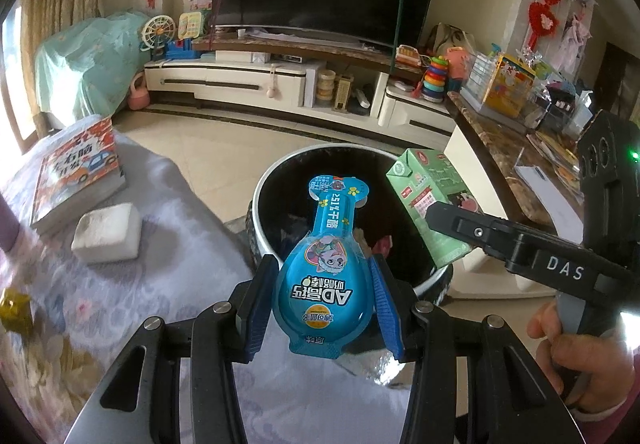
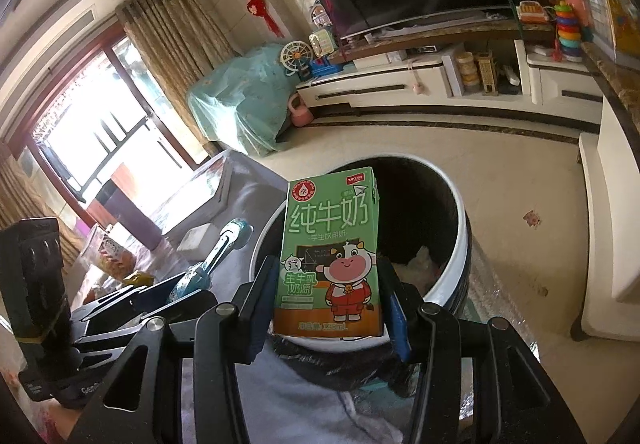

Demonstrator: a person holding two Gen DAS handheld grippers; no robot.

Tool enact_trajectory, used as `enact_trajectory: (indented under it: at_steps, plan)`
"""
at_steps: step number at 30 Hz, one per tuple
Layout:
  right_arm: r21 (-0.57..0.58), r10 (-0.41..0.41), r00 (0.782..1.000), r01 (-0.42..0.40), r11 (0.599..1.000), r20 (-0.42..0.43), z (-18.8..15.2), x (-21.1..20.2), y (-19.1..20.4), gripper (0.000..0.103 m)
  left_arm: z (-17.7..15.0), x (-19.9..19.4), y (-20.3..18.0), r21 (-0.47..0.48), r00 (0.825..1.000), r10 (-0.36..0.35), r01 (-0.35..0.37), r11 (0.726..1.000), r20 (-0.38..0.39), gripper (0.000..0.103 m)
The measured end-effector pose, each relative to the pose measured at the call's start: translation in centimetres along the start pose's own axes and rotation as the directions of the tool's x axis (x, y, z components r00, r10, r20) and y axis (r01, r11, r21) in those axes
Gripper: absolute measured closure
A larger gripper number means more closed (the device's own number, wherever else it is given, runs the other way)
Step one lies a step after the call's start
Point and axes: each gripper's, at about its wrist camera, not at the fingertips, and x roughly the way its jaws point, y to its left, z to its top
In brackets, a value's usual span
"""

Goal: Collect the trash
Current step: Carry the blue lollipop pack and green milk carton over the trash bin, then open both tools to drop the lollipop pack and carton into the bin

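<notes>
My left gripper (image 1: 325, 290) is shut on a blue spoon-shaped snack wrapper (image 1: 326, 276) and holds it above the near rim of a round white bin with a dark inside (image 1: 280, 167). My right gripper (image 2: 328, 296) is shut on a green milk carton (image 2: 330, 256) and holds it upright over the same bin (image 2: 460, 219). The carton also shows in the left wrist view (image 1: 430, 199), at the bin's right side, held by the right gripper. The left gripper with the wrapper (image 2: 212, 264) shows at the left in the right wrist view. Some trash lies inside the bin.
A table with a flowered cloth (image 1: 120, 304) holds a book (image 1: 76, 179), a white block (image 1: 108, 232) and a yellow scrap (image 1: 14, 310). A TV cabinet (image 1: 280, 75) stands across the floor. A marble-topped counter (image 1: 504, 139) with boxes is at the right.
</notes>
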Motion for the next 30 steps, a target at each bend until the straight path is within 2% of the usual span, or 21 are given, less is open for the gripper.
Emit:
enact_trajectory:
  at_steps: [19,30]
  plan:
    - [0.01,-0.047,0.998,0.047,0.999,-0.035,2.4,2.8,-2.1,0.054,2.4,4.6,0.2,-0.002,0.999,0.003,-0.003,1.0,-0.032,0.058]
    - [0.011,-0.05,0.998,0.05,0.999,-0.036,2.9,3.0,-2.3,0.054,2.8,5.3,-0.1,0.006,0.999,-0.009,0.009,1.0,-0.036,0.058]
